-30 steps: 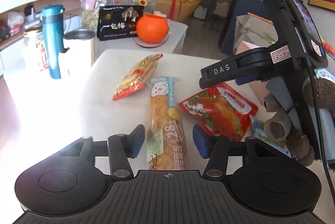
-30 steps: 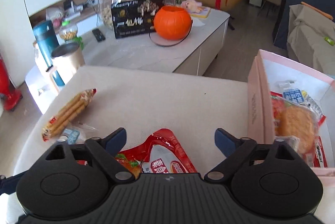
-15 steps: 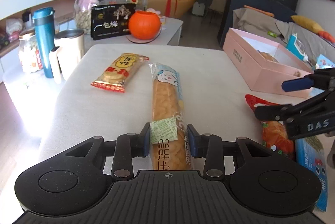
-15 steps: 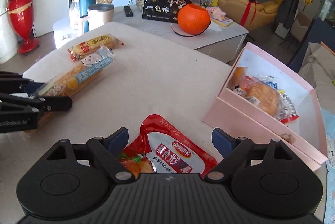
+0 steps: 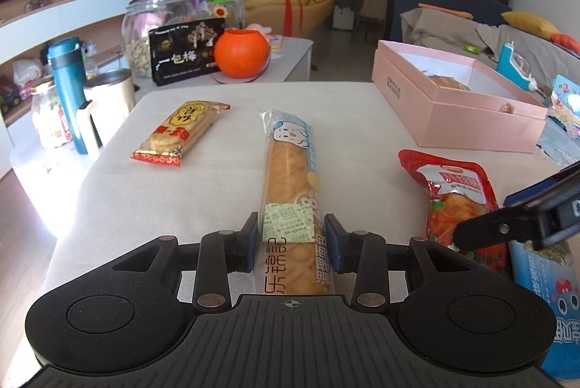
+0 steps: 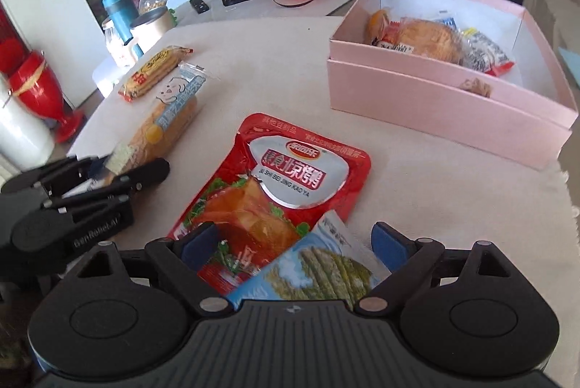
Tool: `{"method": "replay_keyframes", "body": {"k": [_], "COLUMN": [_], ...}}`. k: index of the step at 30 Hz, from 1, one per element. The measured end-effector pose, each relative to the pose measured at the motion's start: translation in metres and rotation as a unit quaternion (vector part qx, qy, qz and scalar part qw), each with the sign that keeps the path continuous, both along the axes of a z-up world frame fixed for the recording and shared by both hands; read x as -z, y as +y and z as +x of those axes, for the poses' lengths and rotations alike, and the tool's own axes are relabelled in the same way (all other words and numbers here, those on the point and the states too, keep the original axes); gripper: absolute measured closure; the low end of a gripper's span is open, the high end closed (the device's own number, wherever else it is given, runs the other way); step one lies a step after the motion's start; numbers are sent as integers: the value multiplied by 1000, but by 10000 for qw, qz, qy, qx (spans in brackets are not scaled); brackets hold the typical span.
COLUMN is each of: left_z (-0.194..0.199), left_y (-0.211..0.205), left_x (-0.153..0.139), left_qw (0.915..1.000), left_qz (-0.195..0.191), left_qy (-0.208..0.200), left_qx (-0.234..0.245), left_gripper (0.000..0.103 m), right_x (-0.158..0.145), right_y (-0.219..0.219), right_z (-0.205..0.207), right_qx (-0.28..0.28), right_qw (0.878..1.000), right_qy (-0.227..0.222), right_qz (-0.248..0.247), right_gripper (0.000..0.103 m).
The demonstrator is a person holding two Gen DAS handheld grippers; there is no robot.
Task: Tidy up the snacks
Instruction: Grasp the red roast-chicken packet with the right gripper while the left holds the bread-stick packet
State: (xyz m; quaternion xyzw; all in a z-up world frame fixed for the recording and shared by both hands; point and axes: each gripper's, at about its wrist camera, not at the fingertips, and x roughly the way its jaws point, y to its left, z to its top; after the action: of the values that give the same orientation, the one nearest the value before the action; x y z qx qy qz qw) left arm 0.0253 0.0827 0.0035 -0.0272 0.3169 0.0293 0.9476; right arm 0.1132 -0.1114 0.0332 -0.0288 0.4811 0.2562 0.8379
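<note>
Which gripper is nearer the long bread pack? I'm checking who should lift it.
Left. The left gripper has its fingers closed on either side of the long bread pack. The right gripper sits open over the red pouch, off to the side.

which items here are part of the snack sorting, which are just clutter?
Part of the job:
- long bread pack, between the left gripper fingers
- red roast duck pouch
- blue snack pack
- yellow cracker pack
- pink box already holding snacks

Just lying about:
- orange pumpkin pot
- black gift box
- glass jar
- teal flask
</note>
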Motion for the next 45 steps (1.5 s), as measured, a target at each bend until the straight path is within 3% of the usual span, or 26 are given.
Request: {"method": "replay_keyframes", "body": {"k": [8, 12, 16, 20, 23, 26, 28, 30, 34, 37, 41, 45], "left_z": [-1, -1, -1, -1, -1, -1, -1, -1, -1, -2, -2, 2], "left_y": [0, 0, 0, 0, 0, 0, 0, 0, 0, -1, 1, 2], "left_x": [1, 0, 0, 0, 0, 0, 0, 0, 0, 0, 0, -1], "left_qw": [10000, 10000, 10000, 10000, 10000, 10000, 10000, 10000, 10000, 10000, 10000, 9999], "left_qz": [14, -3, 1, 7, 11, 5, 8, 7, 4, -12, -49, -33], "left_qy": [-17, -18, -18, -17, -17, -18, -18, -18, -18, -22, -27, 32], "left_qx": [8, 10, 9, 9, 9, 10, 10, 10, 11, 10, 9, 122], "left_gripper": [62, 62, 62, 62, 62, 62, 62, 62, 61, 62, 61, 60], "right_x": [8, 10, 6, 1, -2, -8, -15, -19, -8, 10, 18, 16], "right_y": [33, 43, 31, 13, -1, -12, -15, -13, 6, 15, 20, 14], "right_z": [25, 16, 4, -3, -2, 0, -2, 0, 16, 30, 34, 22], "right_qx": [600, 246, -225, -391, -286, -258, -285, -230, 210, 572, 827, 664], "right_qw": [9980, 9978, 9963, 9908, 9916, 9957, 9959, 9958, 9970, 9965, 9935, 9925], "right_qy": [-170, -474, -705, -1042, -998, -810, -854, -887, -695, -443, -699, -948], "right_qz": [-113, -381, -432, -774, -776, -367, -82, 6, -262, -426, -363, -403], "right_gripper": [9, 12, 23, 24, 24, 21, 13, 13, 13, 7, 1, 21]}}
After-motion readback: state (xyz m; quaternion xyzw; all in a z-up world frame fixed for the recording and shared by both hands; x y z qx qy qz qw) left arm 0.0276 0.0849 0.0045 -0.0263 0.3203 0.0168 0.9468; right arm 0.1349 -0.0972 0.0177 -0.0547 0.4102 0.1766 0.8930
